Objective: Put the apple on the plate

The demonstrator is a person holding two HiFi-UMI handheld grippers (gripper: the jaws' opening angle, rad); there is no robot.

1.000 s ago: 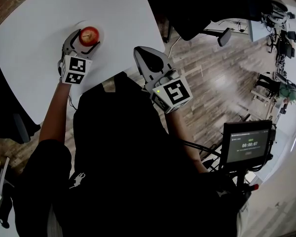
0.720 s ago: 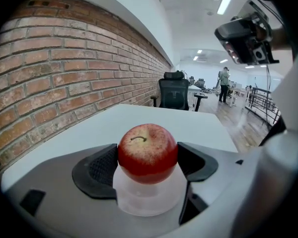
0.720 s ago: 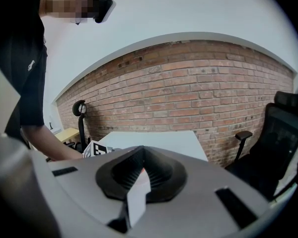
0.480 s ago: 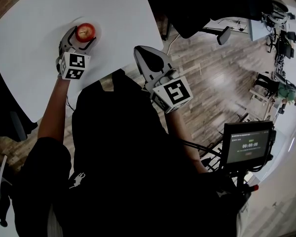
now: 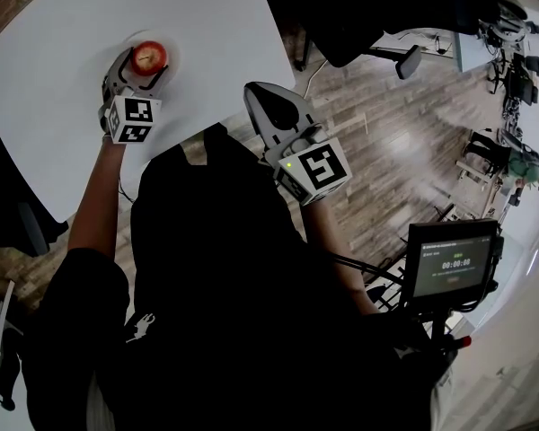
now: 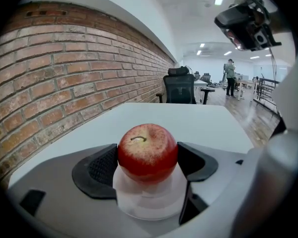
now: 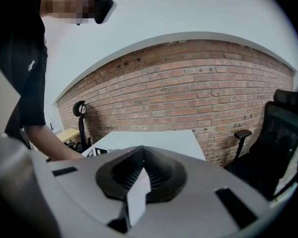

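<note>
The left gripper (image 5: pixel 144 64) reaches out over the white table (image 5: pixel 207 25) with its jaws pinching the red apple (image 6: pixel 147 152) from both sides, stem up, right above the white plate (image 5: pixel 173 54), so it looks lined up for the set-down. White plate on white table makes it hard to say whether the fruit already rests on it. The right gripper (image 7: pixel 140 165) isn't needed here, so it's parked off the table edge near the person's chest, jaws pressed together on nothing.
</note>
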